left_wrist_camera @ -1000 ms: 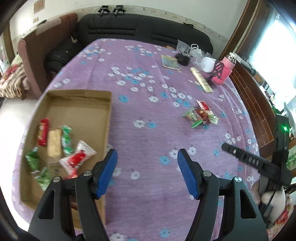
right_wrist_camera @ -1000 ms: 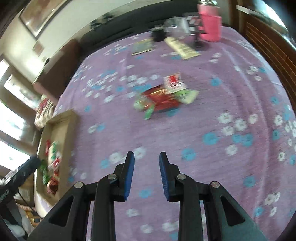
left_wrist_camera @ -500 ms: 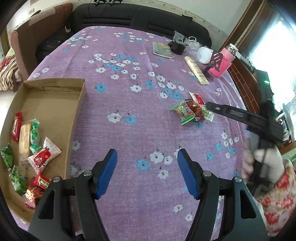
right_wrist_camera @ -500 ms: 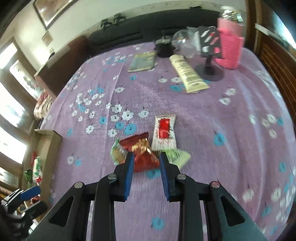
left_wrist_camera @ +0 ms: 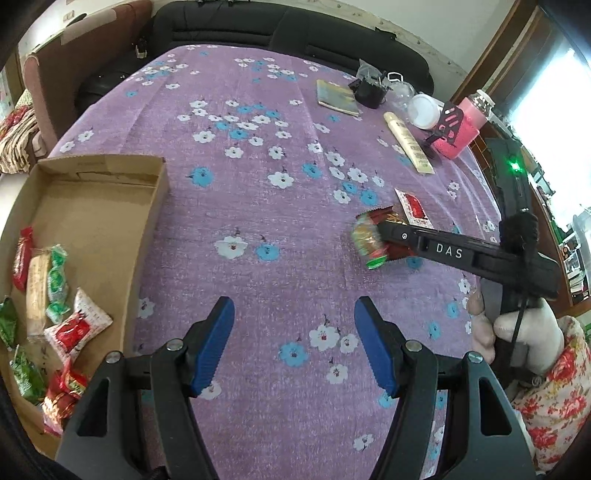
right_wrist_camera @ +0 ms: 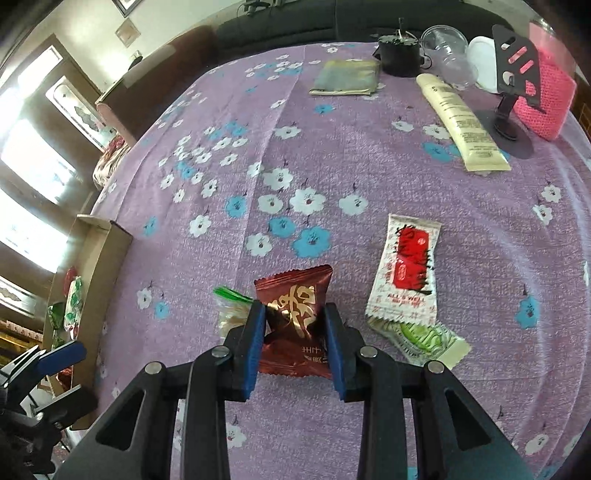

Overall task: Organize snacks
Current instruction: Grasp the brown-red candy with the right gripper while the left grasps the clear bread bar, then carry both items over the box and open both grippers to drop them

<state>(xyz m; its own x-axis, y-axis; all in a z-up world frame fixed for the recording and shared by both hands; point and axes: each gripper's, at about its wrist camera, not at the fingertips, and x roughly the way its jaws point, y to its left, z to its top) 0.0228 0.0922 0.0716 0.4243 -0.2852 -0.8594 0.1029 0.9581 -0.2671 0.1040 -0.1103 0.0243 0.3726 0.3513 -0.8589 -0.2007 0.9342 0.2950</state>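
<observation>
My right gripper (right_wrist_camera: 295,314) has its blue pads on both sides of a dark red snack packet (right_wrist_camera: 295,299) lying on the purple flowered cloth; the pads touch its pinched middle. A green-tipped candy (right_wrist_camera: 231,308) lies just left of it. A white and red packet (right_wrist_camera: 408,271) and a pale green packet (right_wrist_camera: 428,338) lie to its right. In the left wrist view the right gripper (left_wrist_camera: 384,230) reaches over this pile (left_wrist_camera: 369,238). My left gripper (left_wrist_camera: 293,343) is open and empty above the cloth. The cardboard box (left_wrist_camera: 92,210) at the left holds several snacks (left_wrist_camera: 55,284).
At the far right of the table stand a pink crocheted bottle (right_wrist_camera: 546,96), a black phone stand (right_wrist_camera: 511,103), a cream tube (right_wrist_camera: 458,118), a green booklet (right_wrist_camera: 347,77), a black pot (right_wrist_camera: 399,57) and a clear cup (right_wrist_camera: 448,51). A black sofa (left_wrist_camera: 280,29) runs behind the table.
My right gripper moved forward onto the snack pile and now has its pads around the dark red packet. My left gripper stayed open, its view shifting a little.
</observation>
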